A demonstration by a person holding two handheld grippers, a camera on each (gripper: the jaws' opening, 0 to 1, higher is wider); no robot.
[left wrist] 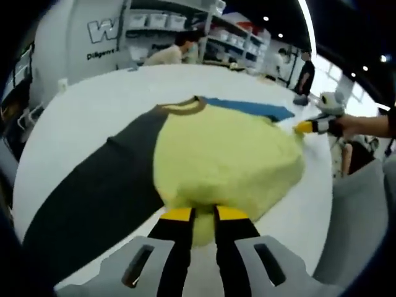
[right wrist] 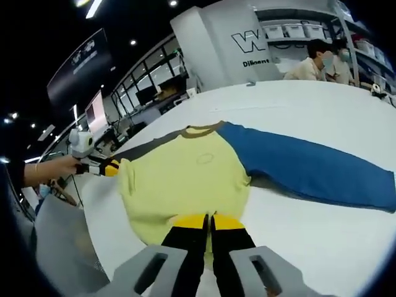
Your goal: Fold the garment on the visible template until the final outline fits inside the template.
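A long-sleeved shirt lies on the white table (left wrist: 105, 99). It has a yellow body (left wrist: 223, 154), a dark grey sleeve (left wrist: 99, 192) and a blue sleeve (left wrist: 247, 108). My left gripper (left wrist: 204, 215) is shut on the yellow hem, which is lifted and bunched toward the camera. At the right of the left gripper view, my right gripper (left wrist: 304, 127) pinches the hem's other corner. In the right gripper view, the right gripper (right wrist: 209, 221) is shut on the hem of the yellow body (right wrist: 185, 179). The blue sleeve (right wrist: 309, 167) stretches right, and the left gripper (right wrist: 113, 167) holds the far corner.
Two people (right wrist: 315, 59) sit behind the table's far edge, and others stand by shelves of white bins (left wrist: 154, 18). The person's grey clothing (left wrist: 359, 204) lies along the table's near edge. Bare white table top (right wrist: 322, 111) surrounds the shirt.
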